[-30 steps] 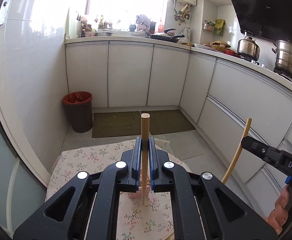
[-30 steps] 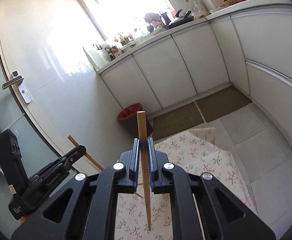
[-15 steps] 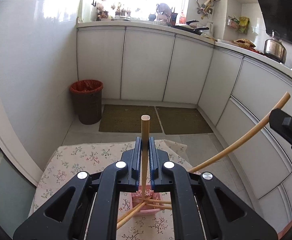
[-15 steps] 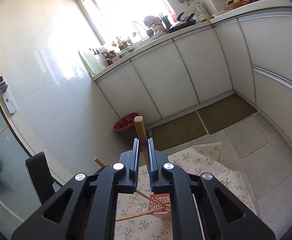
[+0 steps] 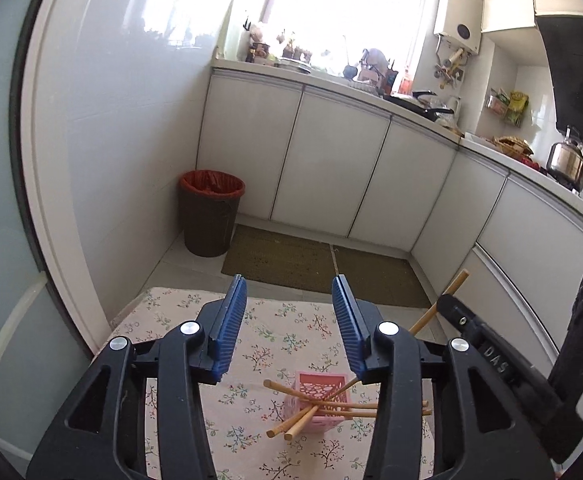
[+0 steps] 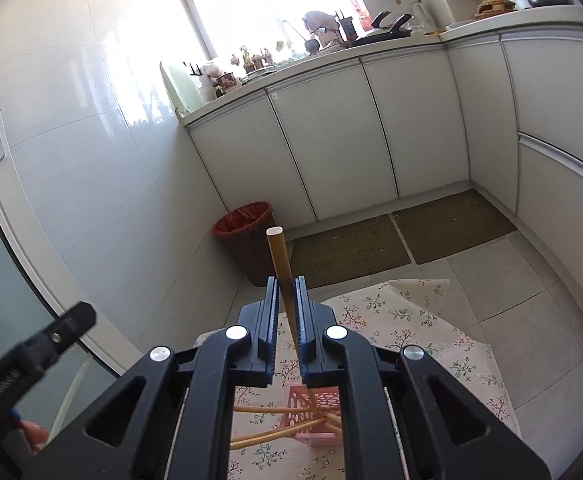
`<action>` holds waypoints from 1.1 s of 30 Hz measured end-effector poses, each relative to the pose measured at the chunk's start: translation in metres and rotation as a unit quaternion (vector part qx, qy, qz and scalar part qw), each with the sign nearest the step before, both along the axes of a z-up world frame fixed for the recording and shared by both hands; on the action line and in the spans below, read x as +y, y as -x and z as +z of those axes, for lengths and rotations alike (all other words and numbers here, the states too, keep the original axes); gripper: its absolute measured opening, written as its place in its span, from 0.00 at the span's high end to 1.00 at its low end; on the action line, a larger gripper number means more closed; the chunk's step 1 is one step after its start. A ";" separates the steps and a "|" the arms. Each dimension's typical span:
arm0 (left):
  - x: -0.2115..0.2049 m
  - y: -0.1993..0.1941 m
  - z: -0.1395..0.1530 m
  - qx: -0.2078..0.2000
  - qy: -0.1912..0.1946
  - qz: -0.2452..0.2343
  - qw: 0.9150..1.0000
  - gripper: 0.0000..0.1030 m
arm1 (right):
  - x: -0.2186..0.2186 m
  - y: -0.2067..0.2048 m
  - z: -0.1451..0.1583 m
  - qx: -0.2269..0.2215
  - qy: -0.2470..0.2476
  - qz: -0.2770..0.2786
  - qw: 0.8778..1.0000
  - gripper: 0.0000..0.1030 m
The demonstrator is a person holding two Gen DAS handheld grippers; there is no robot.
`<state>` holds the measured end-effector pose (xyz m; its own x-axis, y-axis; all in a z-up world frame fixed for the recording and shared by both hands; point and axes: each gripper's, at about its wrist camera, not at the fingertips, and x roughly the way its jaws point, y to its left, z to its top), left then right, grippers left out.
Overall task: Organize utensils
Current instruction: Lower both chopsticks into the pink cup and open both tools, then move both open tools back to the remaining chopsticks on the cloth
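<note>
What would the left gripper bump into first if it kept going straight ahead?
Probably the flowered tablecloth, just beyond the pink basket. The open left gripper points forward and slightly down past the basket, with nothing between its fingers. Depth is hard to judge here.

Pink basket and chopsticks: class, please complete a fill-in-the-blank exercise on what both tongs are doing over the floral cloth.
1. The left tongs are ____ and hold nothing.
2. The right tongs are shut on one ____.
3. Several chopsticks lean in a ____-coloured basket.
4. The basket stands on a cloth printed with ____.

Missing words: open; chopstick; pink; flowers
</note>
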<state>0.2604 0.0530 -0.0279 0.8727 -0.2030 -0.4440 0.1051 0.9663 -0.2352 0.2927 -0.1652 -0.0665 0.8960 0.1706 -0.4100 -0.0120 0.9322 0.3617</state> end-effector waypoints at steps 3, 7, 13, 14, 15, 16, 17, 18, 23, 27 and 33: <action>0.011 0.003 0.003 -0.002 0.009 0.008 1.000 0.54 | 0.010 -0.005 -0.004 -0.007 0.015 -0.003 1.000 0.92; 0.018 -0.001 -0.002 0.012 0.010 0.015 1.000 0.54 | 0.017 -0.006 -0.019 -0.004 0.026 0.001 1.000 0.92; 0.014 0.003 -0.003 0.016 -0.005 0.002 1.000 0.50 | 0.012 0.002 -0.030 0.021 0.048 -0.024 0.998 0.87; 0.012 0.005 -0.002 0.015 -0.008 0.000 1.000 0.45 | 0.010 0.006 -0.026 0.019 0.050 -0.028 0.998 0.78; 0.012 0.007 -0.002 0.013 -0.007 -0.002 1.000 0.42 | 0.009 0.012 -0.022 0.015 0.056 -0.034 0.998 0.65; 0.010 0.010 -0.001 0.010 -0.005 -0.004 1.000 0.38 | 0.007 0.019 -0.017 0.007 0.061 -0.040 0.997 0.61; 0.008 0.013 0.001 0.008 -0.007 -0.007 1.000 0.37 | 0.007 0.025 -0.013 0.000 0.069 -0.048 0.996 0.55; 0.004 0.015 0.002 0.007 -0.012 -0.010 1.000 0.37 | 0.006 0.031 -0.009 -0.001 0.080 -0.057 0.995 0.53; -0.010 0.033 0.007 0.000 -0.028 -0.019 0.999 0.24 | -0.001 0.060 0.001 0.007 0.089 -0.093 0.992 0.34; -0.020 0.050 0.008 -0.009 -0.050 -0.018 0.999 0.17 | -0.011 0.088 0.005 0.008 0.095 -0.139 0.986 0.16; -0.025 0.067 -0.007 0.005 -0.061 -0.026 0.998 0.07 | -0.021 0.118 0.001 0.033 0.092 -0.167 0.981 0.06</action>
<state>0.1933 0.0283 -0.0350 0.8581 -0.1909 -0.4766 0.1534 0.9812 -0.1167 0.1749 -0.1859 -0.0653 0.8601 -0.2100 -0.4648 0.3228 0.9297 0.1774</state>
